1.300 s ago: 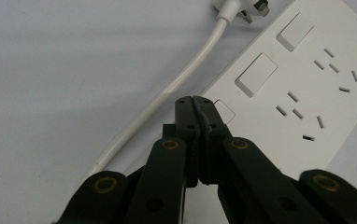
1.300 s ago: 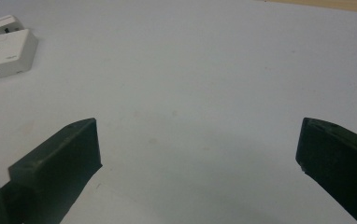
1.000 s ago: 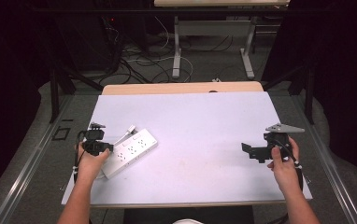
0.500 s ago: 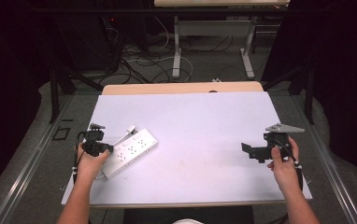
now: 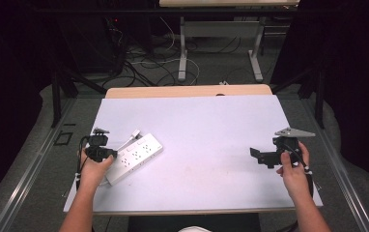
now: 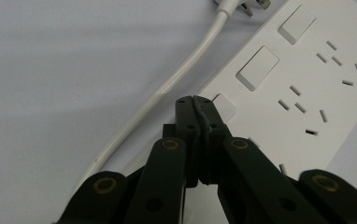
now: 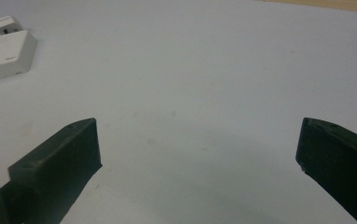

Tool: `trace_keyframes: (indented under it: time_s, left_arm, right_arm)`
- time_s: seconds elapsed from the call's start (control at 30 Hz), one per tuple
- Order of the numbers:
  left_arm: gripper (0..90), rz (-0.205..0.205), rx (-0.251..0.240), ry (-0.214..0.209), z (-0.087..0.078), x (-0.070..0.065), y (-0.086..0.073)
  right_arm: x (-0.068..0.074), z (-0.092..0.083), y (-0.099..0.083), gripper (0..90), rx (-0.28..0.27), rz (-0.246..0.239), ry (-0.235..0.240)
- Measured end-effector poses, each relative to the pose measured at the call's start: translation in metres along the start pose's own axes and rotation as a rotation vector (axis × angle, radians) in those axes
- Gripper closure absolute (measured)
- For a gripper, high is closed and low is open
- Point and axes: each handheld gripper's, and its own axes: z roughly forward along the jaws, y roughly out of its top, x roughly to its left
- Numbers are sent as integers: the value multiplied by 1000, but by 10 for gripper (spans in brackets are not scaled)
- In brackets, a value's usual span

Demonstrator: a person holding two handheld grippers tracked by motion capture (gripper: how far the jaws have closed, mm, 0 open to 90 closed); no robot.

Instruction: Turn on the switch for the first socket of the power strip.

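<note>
Well apart: left gripper (image 5: 106, 153) over power strip (image 5: 135, 157) edge.

This looks like a lab or recording room: dark curtains hang at both sides of the frame, loose cables (image 5: 144, 60) sprawl over the grey floor at upper centre, and a metal-legged desk (image 5: 221, 43) stands behind the white-covered surface (image 5: 206, 125).
</note>
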Motion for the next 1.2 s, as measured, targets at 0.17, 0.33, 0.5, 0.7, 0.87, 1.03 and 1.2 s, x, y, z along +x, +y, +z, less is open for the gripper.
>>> trace_keyframes:
  time_s: [0.17, 0.33, 0.5, 0.7, 0.87, 1.03, 1.2]
  left_arm:
    - [900, -1, -17, 11, 1, -1, -1]
    - [900, -3, -3, -4, -1, 0, -1]
    - [900, -6, -25, 8, 0, 0, -2]
    - [900, -16, -41, 4, -4, 2, -1]
    - [898, -12, -48, 2, -6, 4, -1]
    - [877, -12, -69, -5, -8, 5, -2]
    - [852, -6, -85, -20, -11, 4, -2]
  right_arm:
    - [2, 1, 1, 0, 3, 8, 12]
    - [3, 2, 1, 0, 4, 2, 11]
    - [3, 2, 1, 0, 6, 7, 14]
    - [2, 2, 0, 0, 3, -2, 6]
    - [1, 1, 0, 0, 8, -1, 8]
    - [2, 2, 0, 0, 9, 6, 9]
    - [2, 2, 0, 0, 9, 6, 11]
